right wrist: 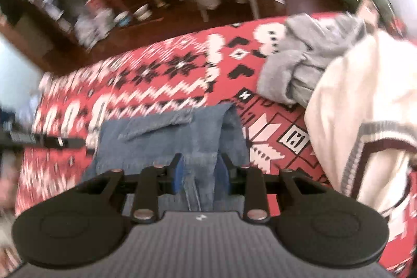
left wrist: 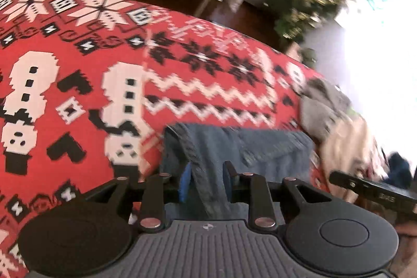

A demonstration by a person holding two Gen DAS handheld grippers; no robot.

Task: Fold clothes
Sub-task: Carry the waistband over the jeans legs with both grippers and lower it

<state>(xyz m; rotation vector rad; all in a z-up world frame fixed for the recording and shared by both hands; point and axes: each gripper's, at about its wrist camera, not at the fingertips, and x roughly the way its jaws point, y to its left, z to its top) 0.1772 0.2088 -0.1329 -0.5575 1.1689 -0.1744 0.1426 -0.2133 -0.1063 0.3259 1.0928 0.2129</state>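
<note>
Denim jeans [left wrist: 234,147] bunched between the parted blue pads of left claw [left wrist: 206,181] and right claw [right wrist: 199,173], just over the red patterned blanket [left wrist: 78,95]. Grip apparently loosening; risk of fold collapsing, or drifting toward the grey sweatshirt [right wrist: 307,61] beyond.

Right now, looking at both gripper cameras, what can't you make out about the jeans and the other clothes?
- Jeans, left wrist view: near end hidden under the left gripper.
- Jeans, right wrist view: whether the right gripper pinches the denim; motion blur.
- White sweater, right wrist view: cut off by the right edge.
- Grey garment: bunched and blurred, type unclear.
- Right side, left wrist view: washed out by glare.
</note>
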